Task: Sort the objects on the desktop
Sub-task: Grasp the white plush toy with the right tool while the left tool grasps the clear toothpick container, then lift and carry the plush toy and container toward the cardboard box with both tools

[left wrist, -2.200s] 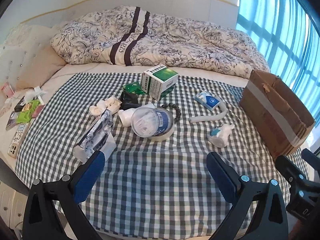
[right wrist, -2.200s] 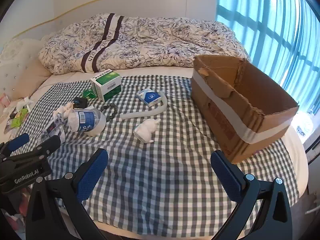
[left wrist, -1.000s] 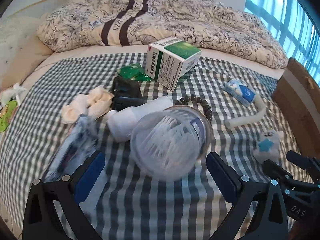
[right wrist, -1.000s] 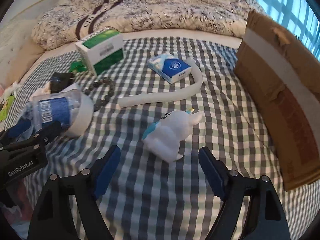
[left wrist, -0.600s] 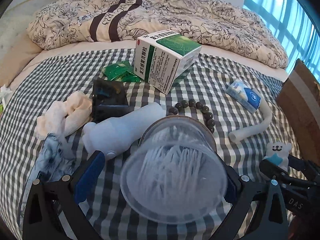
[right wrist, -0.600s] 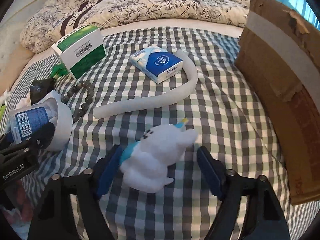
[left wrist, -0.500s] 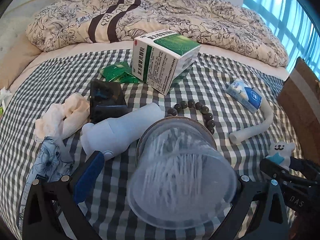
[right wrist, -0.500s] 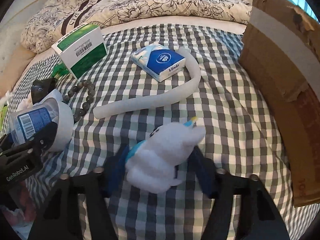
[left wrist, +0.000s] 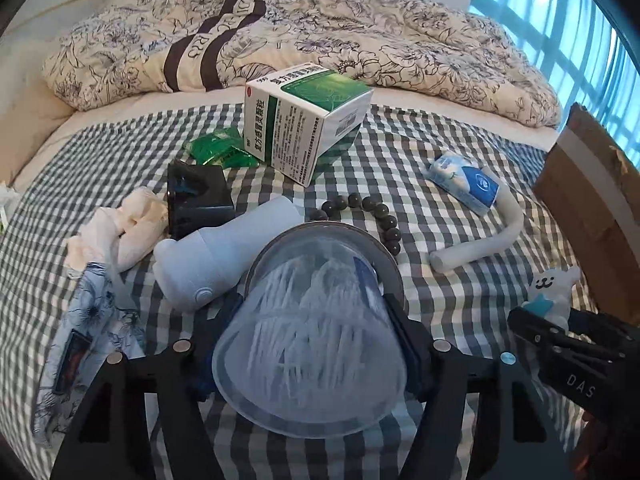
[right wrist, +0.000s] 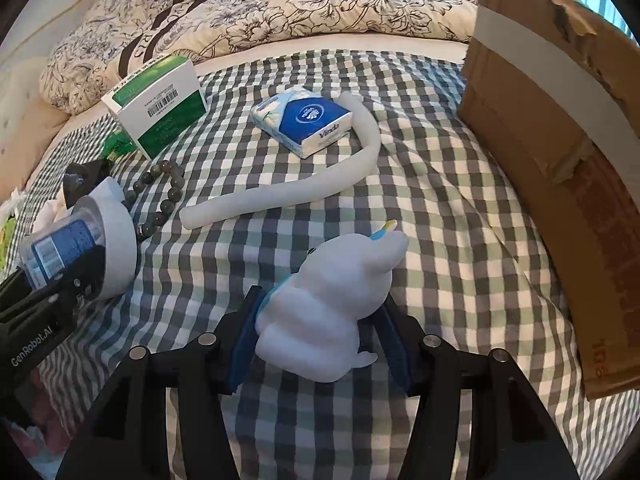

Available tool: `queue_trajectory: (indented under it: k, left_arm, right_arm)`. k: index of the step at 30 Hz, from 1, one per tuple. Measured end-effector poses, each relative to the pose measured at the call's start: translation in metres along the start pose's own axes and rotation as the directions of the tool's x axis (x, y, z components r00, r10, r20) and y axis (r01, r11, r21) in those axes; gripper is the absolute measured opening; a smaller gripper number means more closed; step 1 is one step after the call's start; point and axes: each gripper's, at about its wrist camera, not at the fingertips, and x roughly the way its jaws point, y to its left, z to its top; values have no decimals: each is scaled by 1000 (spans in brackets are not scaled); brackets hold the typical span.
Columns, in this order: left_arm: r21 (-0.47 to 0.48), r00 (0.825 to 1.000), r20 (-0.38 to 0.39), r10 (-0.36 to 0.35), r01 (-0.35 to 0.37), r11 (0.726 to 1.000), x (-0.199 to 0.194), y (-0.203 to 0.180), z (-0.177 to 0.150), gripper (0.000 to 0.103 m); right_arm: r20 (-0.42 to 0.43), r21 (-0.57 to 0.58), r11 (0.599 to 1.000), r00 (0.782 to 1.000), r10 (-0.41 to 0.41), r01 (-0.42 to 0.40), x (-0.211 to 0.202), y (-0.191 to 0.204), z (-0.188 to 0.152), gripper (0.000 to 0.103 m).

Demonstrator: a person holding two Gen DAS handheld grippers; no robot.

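My left gripper (left wrist: 310,344) is shut on a clear round tub of cotton swabs (left wrist: 312,344), which lies inside a tape roll (left wrist: 390,264) on the checked cloth. In the right wrist view the same tub (right wrist: 56,250) shows at the left with the left gripper on it. My right gripper (right wrist: 320,334) is shut on a white plush toy (right wrist: 336,300) with blue trim; the left wrist view shows that toy (left wrist: 554,286) at the right edge. A brown cardboard box (right wrist: 560,128) stands to the right.
On the cloth lie a green-and-white medicine box (left wrist: 304,120), a blue tissue pack (right wrist: 306,120), a bent white foam tube (right wrist: 304,192), a dark bead bracelet (left wrist: 360,212), a pale blue bottle (left wrist: 224,256), a black pouch (left wrist: 198,200), crumpled tissue (left wrist: 120,232) and a floral packet (left wrist: 92,340). A rumpled duvet (left wrist: 280,32) lies behind.
Both grippers came down to the cloth and closed: the left around the swab tub, the right around the plush toy. Both were open a second ago.
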Motion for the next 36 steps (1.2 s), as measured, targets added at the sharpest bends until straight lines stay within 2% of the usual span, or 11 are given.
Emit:
queue_trajectory:
  k: [11, 17, 19, 21, 24, 26, 28, 30, 36]
  left_arm:
    - [33, 1000, 22, 16, -17, 999, -31, -6, -4, 67]
    - [39, 999, 48, -11, 9, 999, -57, -9, -1, 67]
    - [18, 997, 18, -70, 69, 997, -57, -7, -3, 67]
    - [-13, 992, -51, -114, 114, 993, -46, -2, -7, 67]
    - [-26, 980, -171, -98, 95, 995, -27, 1, -26, 67]
    - [-19, 977, -181, -110, 108, 994, -34, 2, -34, 66]
    - [-42, 966, -197, -170, 165, 985, -44, 6, -36, 66]
    - [-75, 958, -182, -223, 212, 974, -56, 12, -35, 66]
    - [-50, 974, -96, -206, 202, 978, -100, 10, -29, 67]
  right_arm:
    - [58, -4, 1000, 998, 8, -7, -34, -4, -4, 54]
    - [84, 3, 1000, 996, 18, -18, -53, -4, -8, 54]
    - [87, 4, 1000, 996, 20, -21, -57, -4, -10, 54]
    - [93, 8, 1000, 995, 23, -24, -64, -4, -13, 54]
    - [103, 10, 1000, 995, 19, -20, -72, -4, -17, 54]
    - [110, 12, 1000, 994, 19, -21, -78, -5, -20, 54]
    - [116, 18, 1000, 993, 20, -22, -83, -6, -23, 54]
    - [125, 23, 999, 992, 25, -28, -88, -6, -25, 54]
    - [155, 11, 999, 987, 38, -40, -106, -3, -31, 54]
